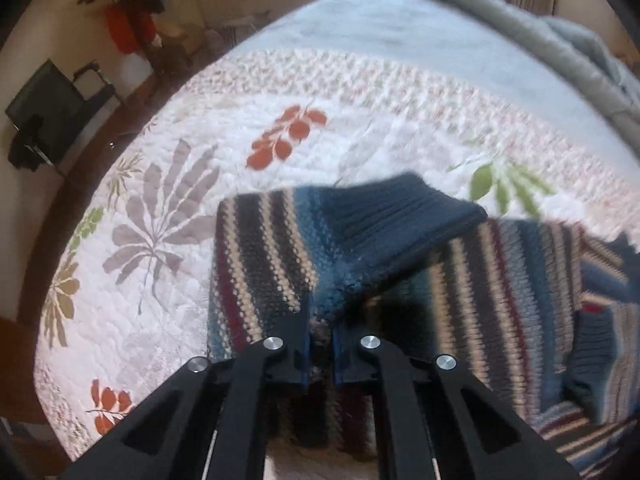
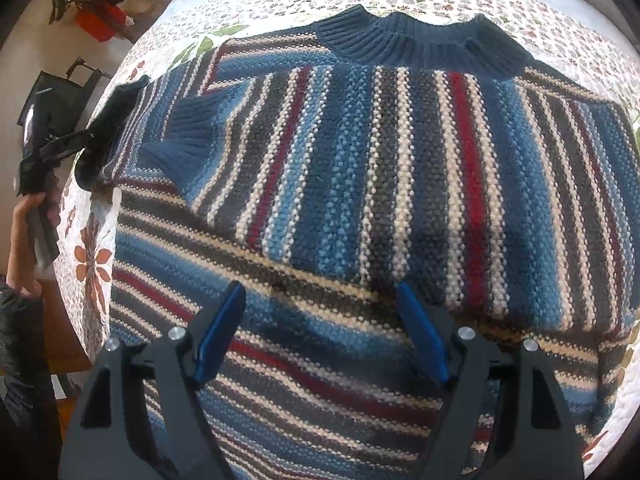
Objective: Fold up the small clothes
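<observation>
A striped knit sweater (image 2: 360, 184) in blue, cream, red and grey lies on a floral quilt (image 2: 520, 4), its navy ribbed collar (image 2: 420, 44) at the far side. One sleeve is folded across its front, ending in a ribbed cuff (image 2: 188, 136). My left gripper (image 1: 321, 312) is shut on the sweater's left edge (image 1: 260, 264), lifting a fold with a navy ribbed cuff (image 1: 400, 212) above the quilt. It also shows in the right wrist view (image 2: 94, 148) at the left. My right gripper (image 2: 320, 304) is open and empty, just above the sweater's lower part.
The quilt (image 1: 168, 216) covers a bed, with a pale blue sheet (image 1: 380, 28) and grey blanket (image 1: 532, 40) beyond. The bed's left edge drops to a floor with a dark chair (image 1: 52, 116) and red object (image 1: 128, 30).
</observation>
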The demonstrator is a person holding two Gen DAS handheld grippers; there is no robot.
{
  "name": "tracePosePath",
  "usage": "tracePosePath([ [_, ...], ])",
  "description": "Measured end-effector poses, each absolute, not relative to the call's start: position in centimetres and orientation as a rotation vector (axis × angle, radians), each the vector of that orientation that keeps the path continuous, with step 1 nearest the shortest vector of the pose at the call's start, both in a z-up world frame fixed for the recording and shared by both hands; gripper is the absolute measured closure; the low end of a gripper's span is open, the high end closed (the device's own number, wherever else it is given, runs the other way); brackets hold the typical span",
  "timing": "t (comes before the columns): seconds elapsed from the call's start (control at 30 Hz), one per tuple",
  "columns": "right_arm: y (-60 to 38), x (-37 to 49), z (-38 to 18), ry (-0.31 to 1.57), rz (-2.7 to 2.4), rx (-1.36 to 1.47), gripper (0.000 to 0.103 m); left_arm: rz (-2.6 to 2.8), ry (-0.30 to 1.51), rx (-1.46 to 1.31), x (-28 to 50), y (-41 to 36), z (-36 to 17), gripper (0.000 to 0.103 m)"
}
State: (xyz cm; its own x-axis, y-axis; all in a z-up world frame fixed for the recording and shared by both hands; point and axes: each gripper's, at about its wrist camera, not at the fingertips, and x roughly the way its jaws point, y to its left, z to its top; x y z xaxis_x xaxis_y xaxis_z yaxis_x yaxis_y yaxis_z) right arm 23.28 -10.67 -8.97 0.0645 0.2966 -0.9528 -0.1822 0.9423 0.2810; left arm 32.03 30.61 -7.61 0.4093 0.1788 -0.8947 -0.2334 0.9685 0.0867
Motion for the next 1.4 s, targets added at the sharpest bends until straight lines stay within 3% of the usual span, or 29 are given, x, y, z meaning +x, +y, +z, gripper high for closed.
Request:
tracePosePath([
  [0.13,-11.0,23.1,-8.8,1.463,0.371,0.118,0.025,0.135,1.034,-0.121,30.8,28.3,-4.8,0.095],
  [0.43,-13.6,21.8,-6.8,1.407,0.346,0.108,0.025,-0.195,0.920,-0.128,27.8,14.9,-0.1,0.095],
  [0.7,-17.4,21.8,-6.0,1.383,0.287,0.156,0.025,-0.348,1.047,-0.064,26.9,4.1,-4.9,0.093],
  [0.8,-18.5,22.1,-6.3,1.394,0.272,0.174,0.025,-0.323,1.144,-0.014,26.9,2.8,-7.9,0.084],
  [0.97,-18.4,22.7,-5.5,1.385,0.278,0.180,0.025,-0.309,1.105,-0.015,24.6,4.5,-6.2,0.034],
  [1.13,-16.9,24.2,-4.9,1.402,0.338,0.269,0.024,-0.243,1.014,-0.010,23.7,8.2,-2.5,0.026],
  [1.3,-14.4,26.3,-6.7,1.489,0.341,0.313,0.024,-0.087,1.012,-0.017,24.8,12.7,-2.0,0.026],
  [1.4,-13.0,26.8,-7.5,1.503,0.366,0.306,0.036,-0.072,1.043,-0.048,25.1,14.2,-2.8,0.026],
])
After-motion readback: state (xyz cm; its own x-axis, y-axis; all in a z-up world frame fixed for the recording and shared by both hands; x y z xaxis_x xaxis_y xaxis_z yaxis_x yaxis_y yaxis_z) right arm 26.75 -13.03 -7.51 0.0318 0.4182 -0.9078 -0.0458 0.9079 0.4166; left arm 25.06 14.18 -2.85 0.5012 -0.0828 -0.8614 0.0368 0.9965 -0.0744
